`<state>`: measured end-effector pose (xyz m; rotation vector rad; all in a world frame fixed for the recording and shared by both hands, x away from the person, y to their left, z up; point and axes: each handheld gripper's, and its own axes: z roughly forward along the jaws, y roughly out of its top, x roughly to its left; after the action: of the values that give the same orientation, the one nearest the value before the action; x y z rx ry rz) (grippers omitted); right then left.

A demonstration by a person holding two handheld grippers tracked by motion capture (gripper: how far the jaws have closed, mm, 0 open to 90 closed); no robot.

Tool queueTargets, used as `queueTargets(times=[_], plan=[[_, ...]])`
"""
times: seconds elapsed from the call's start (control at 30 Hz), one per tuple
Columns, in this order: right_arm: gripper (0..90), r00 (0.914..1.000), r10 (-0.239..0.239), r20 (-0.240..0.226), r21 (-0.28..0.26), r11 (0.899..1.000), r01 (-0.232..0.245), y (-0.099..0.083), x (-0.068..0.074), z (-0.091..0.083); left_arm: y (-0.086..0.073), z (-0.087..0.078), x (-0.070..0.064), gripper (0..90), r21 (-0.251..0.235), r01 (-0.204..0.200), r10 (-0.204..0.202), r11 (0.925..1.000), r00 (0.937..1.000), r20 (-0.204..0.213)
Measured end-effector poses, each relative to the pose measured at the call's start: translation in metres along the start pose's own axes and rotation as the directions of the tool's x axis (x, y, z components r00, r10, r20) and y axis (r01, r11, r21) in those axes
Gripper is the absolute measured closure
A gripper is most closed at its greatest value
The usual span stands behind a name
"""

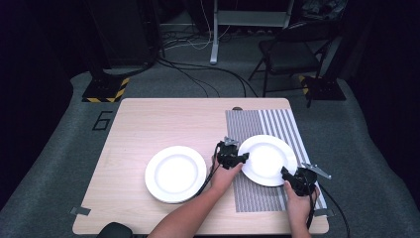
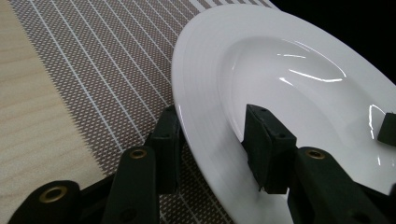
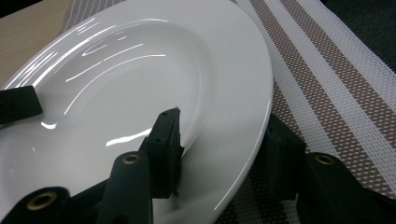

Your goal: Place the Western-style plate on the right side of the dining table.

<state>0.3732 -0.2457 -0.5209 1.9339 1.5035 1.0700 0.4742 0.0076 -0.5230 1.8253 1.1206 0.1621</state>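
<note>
My right gripper straddles the near right rim of the white plate, one jaw over the glossy well and one under the lip on the mat side, so the rim sits in a gap that is part open; I cannot tell whether the pads already pinch it. My left gripper does the same on the plate's left rim, jaws parted around the edge, one inside and one outside. I judge two opposed holds are there to keep a wide, slick dish level when it comes up. The plate lies on the striped placemat at the table's right. Left of it, on bare wood, a second white plate rests, apart from both grippers.
</note>
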Motion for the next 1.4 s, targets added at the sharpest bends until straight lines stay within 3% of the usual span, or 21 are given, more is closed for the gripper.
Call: queueTargets(times=[0.4, 0.6, 0.87, 1.1, 1.27, 1.4], plan=[[53.0, 1.0, 0.001, 0.007, -0.004, 1.0, -0.001, 0.0, -0.001, -0.001, -0.001, 0.001, 0.0, 57.7, 0.004, -0.002, 0.002, 1.0, 0.9999, 0.015], [48.4, 0.9987, -0.045, 0.022, -0.003, 0.999, 0.045, -0.002, 0.003, 0.001, -0.001, 0.001, -0.003, 55.2, 0.004, -0.011, 0.011, 0.9999, 0.9999, 0.005], [44.5, 0.9978, -0.058, 0.031, -0.013, 0.998, 0.059, -0.002, 0.002, -0.002, 0.0, -0.001, -0.004, 50.8, 0.011, -0.015, 0.014, 0.9998, 0.9999, 0.004], [42.1, 0.9989, -0.041, 0.023, -0.015, 0.999, 0.042, 0.001, -0.001, -0.01, 0.005, -0.019, -0.002, 48.0, -0.016, -0.026, 0.026, 0.9995, 0.9996, 0.013], [41.0, 0.9978, -0.06, 0.029, -0.046, 0.997, 0.062, 0.005, -0.002, -0.021, 0.009, -0.031, 0.003, 48.0, -0.025, -0.006, 0.007, 0.9997, 0.9994, 0.034], [41.0, 0.9982, -0.06, 0.011, -0.067, 0.996, 0.06, 0.008, 0.001, -0.027, 0.013, -0.043, 0.006, 47.9, -0.039, -0.016, 0.017, 0.9991, 0.9987, 0.047]])
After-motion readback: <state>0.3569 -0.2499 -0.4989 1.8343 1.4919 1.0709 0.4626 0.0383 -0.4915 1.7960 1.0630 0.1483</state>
